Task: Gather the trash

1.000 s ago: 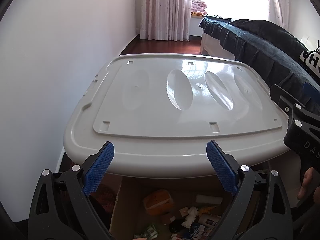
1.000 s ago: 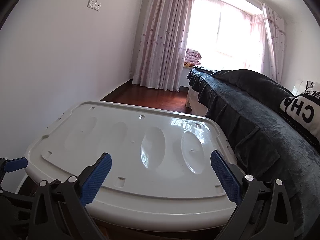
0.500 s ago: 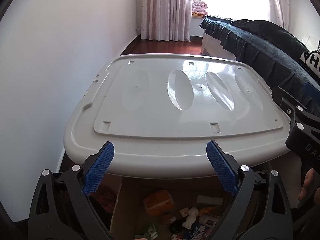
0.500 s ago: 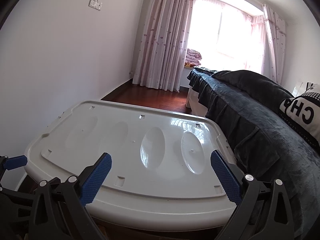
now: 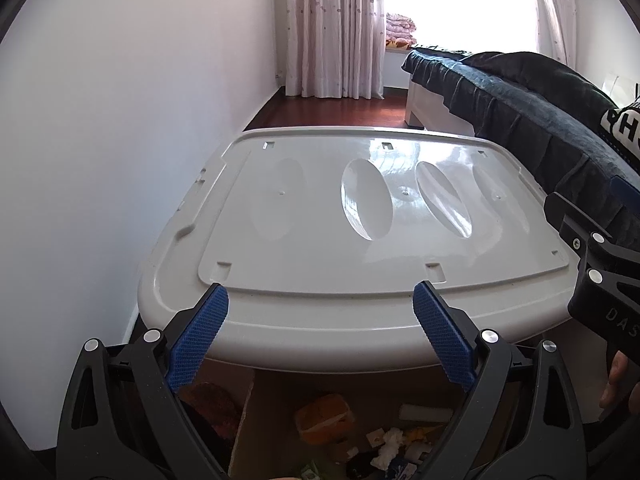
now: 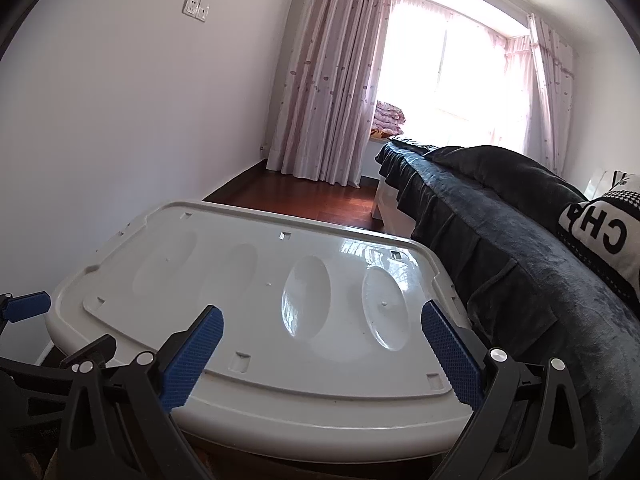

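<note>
A large white plastic bin lid (image 5: pixel 360 216) with oval dimples lies flat in front of both grippers; it also shows in the right wrist view (image 6: pixel 260 300). Below its near edge, a cardboard box holds trash: an orange wrapper (image 5: pixel 324 420), crumpled white paper (image 5: pixel 388 446) and small packets. My left gripper (image 5: pixel 320 336) is open and empty, its blue pads at the lid's near edge. My right gripper (image 6: pixel 320 356) is open and empty above the lid's near right part; its body shows in the left wrist view (image 5: pixel 600 280).
A white wall (image 5: pixel 100 160) runs along the left. A bed with a dark blanket (image 6: pixel 520 260) stands close on the right, with a black-and-white pillow (image 6: pixel 600 236). Dark wooden floor (image 6: pixel 300 196) and pink curtains (image 6: pixel 332 80) lie beyond the lid.
Both views have shifted only slightly; the lid and trash have not moved and both grippers stay open.
</note>
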The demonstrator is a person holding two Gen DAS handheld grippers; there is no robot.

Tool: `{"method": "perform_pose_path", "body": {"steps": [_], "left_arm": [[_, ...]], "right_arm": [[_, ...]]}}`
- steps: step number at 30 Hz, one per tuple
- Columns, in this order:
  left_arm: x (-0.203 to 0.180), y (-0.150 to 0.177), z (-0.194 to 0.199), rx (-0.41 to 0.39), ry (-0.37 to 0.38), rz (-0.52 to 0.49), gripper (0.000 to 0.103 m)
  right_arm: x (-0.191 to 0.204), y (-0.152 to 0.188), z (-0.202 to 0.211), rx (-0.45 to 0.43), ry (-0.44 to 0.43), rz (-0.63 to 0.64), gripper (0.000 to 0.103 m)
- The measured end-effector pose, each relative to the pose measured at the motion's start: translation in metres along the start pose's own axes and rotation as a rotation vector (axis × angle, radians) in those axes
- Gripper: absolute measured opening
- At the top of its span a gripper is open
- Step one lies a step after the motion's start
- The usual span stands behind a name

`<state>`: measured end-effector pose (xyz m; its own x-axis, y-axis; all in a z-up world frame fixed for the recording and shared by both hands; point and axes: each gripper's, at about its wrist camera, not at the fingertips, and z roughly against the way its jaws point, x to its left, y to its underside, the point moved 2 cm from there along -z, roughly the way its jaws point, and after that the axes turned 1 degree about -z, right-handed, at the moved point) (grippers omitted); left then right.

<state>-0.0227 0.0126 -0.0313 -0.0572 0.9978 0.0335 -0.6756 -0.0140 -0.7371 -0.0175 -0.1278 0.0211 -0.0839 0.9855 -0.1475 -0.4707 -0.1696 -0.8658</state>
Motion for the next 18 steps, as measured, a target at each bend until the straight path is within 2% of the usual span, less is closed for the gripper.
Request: {"method": "perform_pose_path", "body": {"steps": [13,18], "left_arm": [[-0.001,-0.009,0.015,-0.083,0.074,0.011,0.093],[-0.003,-0.007,0.015,-0.085,0.052,0.009,0.095]], "right_arm": [[0.000,-0.001,0.002,-0.005,0.005,0.010,0.098],[0.000,-0.001,0.002,-0.005,0.005,0.011,0.098]]}}
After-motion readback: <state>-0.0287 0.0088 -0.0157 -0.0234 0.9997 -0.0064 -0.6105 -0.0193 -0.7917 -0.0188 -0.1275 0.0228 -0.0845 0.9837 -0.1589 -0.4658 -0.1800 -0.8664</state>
